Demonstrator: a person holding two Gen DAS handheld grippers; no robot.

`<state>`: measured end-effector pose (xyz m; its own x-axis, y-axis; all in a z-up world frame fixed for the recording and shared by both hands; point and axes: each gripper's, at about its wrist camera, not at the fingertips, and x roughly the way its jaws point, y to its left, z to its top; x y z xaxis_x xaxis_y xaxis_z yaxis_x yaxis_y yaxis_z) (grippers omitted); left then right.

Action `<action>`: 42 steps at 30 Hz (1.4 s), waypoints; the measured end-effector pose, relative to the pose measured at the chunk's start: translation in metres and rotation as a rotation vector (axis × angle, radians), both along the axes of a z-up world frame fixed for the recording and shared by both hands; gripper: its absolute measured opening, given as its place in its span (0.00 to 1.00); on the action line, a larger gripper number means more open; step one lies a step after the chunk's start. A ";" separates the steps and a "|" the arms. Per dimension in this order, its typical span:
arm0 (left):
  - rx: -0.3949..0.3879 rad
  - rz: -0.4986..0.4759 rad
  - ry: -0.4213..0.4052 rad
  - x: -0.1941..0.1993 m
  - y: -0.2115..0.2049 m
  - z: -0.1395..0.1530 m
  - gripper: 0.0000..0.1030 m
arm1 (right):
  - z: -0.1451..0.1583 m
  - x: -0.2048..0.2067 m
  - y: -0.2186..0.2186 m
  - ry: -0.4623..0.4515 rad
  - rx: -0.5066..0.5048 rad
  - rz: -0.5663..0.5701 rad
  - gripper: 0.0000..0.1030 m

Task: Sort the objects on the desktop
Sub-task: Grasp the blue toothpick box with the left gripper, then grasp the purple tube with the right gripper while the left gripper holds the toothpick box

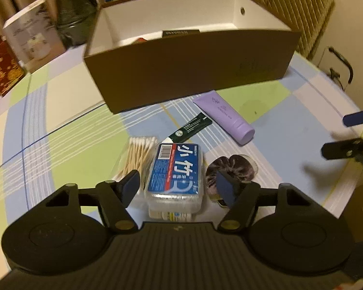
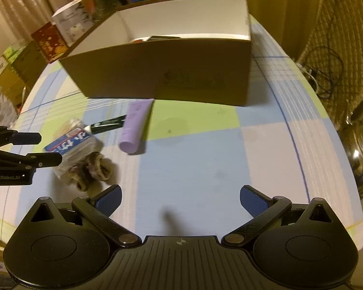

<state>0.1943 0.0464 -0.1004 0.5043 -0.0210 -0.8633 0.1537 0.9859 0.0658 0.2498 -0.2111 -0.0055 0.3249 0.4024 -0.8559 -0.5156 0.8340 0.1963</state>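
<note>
Straddling floss-pick box (image 1: pixel 174 169) near table (image 2: pixel 205 169) front edge with left gripper (image 1: pixel 176 188) spread wide, right gripper (image 2: pixel 180 199) idling apart, risking snagging adjacent cotton swabs (image 1: pixel 139 154) or scrunchie (image 1: pixel 230 166).

I see the box (image 1: pixel 191 72) at the table's (image 1: pixel 60 120) back. Before it lie the tube (image 1: pixel 226 116) and sachet (image 1: pixel 190 130); nearer me, swabs (image 1: pixel 139 154), floss pack (image 1: pixel 174 171), scrunchie (image 1: pixel 232 169) left to right.
</note>
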 end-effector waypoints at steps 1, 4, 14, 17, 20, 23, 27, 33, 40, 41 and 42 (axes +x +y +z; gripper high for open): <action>0.004 -0.013 0.009 0.004 -0.001 -0.003 0.60 | 0.000 0.001 -0.002 0.002 -0.001 -0.010 0.98; 0.015 -0.031 0.047 0.015 -0.001 -0.016 0.54 | -0.002 0.005 -0.009 0.011 -0.006 -0.045 0.98; 0.018 -0.079 0.094 0.035 -0.009 -0.034 0.52 | -0.007 0.014 -0.021 0.037 -0.016 -0.107 0.98; 0.033 -0.083 0.107 0.042 -0.011 -0.040 0.52 | -0.009 0.015 -0.018 0.039 -0.020 -0.105 0.98; 0.044 -0.082 0.109 0.046 -0.012 -0.043 0.52 | -0.010 0.016 -0.017 0.044 -0.024 -0.108 0.98; 0.036 -0.074 0.107 0.048 -0.010 -0.044 0.52 | -0.012 0.017 -0.016 0.046 -0.026 -0.106 0.98; 0.033 -0.064 0.097 0.048 -0.007 -0.043 0.51 | -0.012 0.019 -0.014 0.044 -0.025 -0.102 0.98; 0.010 -0.026 0.049 0.044 0.002 -0.026 0.51 | -0.011 0.024 -0.003 0.032 -0.003 -0.073 0.98; 0.013 0.055 -0.012 0.040 0.024 0.001 0.51 | -0.007 0.034 0.039 -0.010 0.072 0.015 0.98; 0.015 0.064 -0.016 0.040 0.026 0.003 0.51 | -0.007 0.036 0.048 -0.018 0.075 0.033 0.98; 0.017 0.074 -0.019 0.040 0.030 0.004 0.51 | -0.009 0.036 0.056 -0.024 0.073 0.047 0.96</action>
<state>0.2347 0.0760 -0.0966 0.5204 0.0310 -0.8533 0.0793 0.9933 0.0844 0.2863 -0.1547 -0.0143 0.3241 0.4788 -0.8159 -0.5591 0.7927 0.2431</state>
